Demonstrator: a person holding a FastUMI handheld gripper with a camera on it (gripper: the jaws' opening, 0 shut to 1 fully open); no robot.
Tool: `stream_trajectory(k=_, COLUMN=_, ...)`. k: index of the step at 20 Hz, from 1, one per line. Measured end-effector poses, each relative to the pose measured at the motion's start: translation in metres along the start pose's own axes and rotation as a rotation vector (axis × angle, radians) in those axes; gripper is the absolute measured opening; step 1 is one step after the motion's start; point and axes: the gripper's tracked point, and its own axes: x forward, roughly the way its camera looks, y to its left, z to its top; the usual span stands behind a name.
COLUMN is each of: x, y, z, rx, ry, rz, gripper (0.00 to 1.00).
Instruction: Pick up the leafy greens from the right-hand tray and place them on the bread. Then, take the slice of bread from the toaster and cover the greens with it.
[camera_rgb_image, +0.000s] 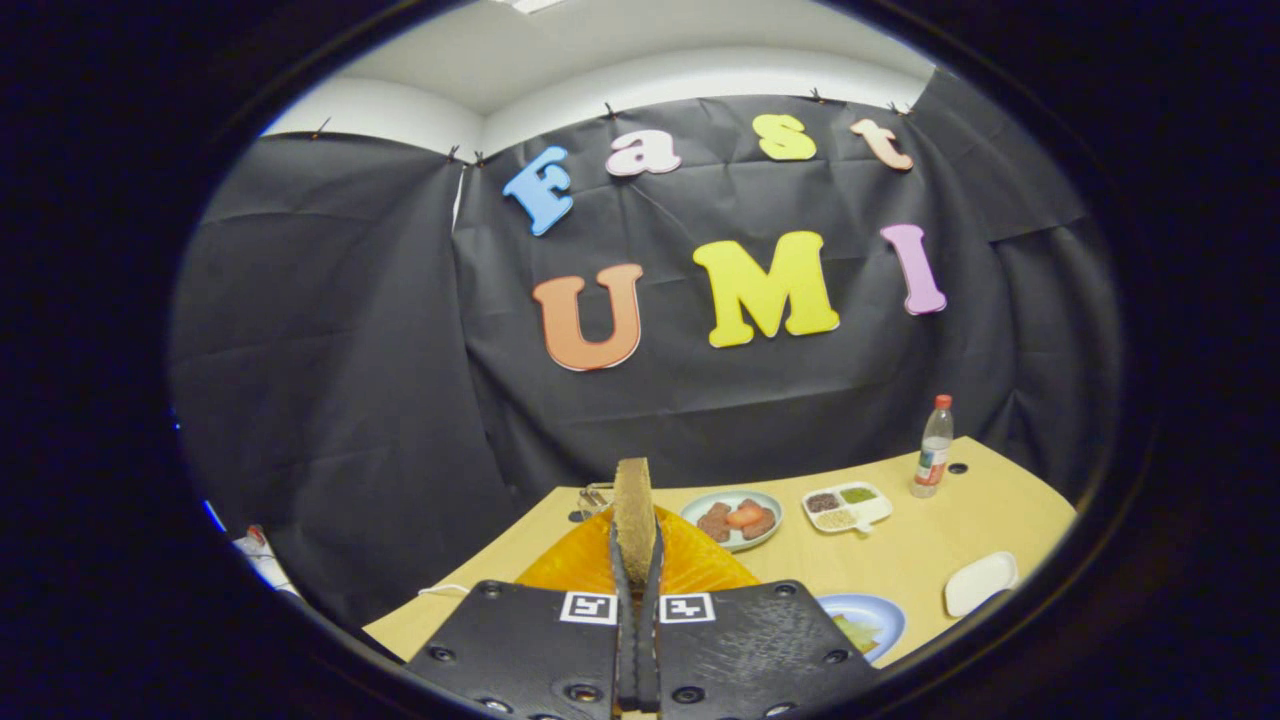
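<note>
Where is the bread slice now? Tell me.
The bread slice stands on edge, pinched between the gripper's fingers, above the orange toaster, left of the blue plate.

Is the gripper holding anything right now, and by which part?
Yes. The gripper is shut on the bread slice, pinching its lower edge so the slice stands upright above the orange toaster.

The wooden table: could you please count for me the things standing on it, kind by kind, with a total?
Round pale-green plates: 1, with reddish food pieces
Round blue plates: 1, holding the leafy greens
White divided trays: 1
White empty dishes: 1
Clear plastic bottles with red cap: 1
Orange toasters: 1
Total: 6

The gripper is shut on the brown bread slice.
</note>
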Motion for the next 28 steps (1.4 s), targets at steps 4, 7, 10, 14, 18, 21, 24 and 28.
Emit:
stream_trajectory(k=4, x=-0.008, y=-0.056, z=-0.021, rx=-0.002, ry=0.03, rz=-0.06, gripper=0.01)
stream_trajectory(k=7, x=0.0, y=-0.091, z=-0.057, rx=0.012, ry=0.09, rz=-0.091, gripper=0.01)
stream_trajectory(k=10, x=0.01, y=-0.111, z=-0.094, rx=0.076, ry=0.154, rz=-0.091, gripper=0.01)
stream_trajectory(k=14, x=0.016, y=-0.131, z=-0.125, rx=0.192, ry=0.206, rz=-0.076, gripper=0.01)
stream_trajectory(k=18, x=0.019, y=-0.151, z=-0.147, rx=0.313, ry=0.236, rz=-0.072, gripper=0.01)
stream_trajectory(k=21, x=0.021, y=-0.167, z=-0.163, rx=0.361, ry=0.259, rz=-0.077, gripper=0.01)
stream_trajectory(k=24, x=0.021, y=-0.185, z=-0.175, rx=0.355, ry=0.28, rz=-0.107, gripper=0.01)
stream_trajectory(k=28, x=0.019, y=-0.204, z=-0.193, rx=0.322, ry=0.339, rz=-0.13, gripper=0.11)
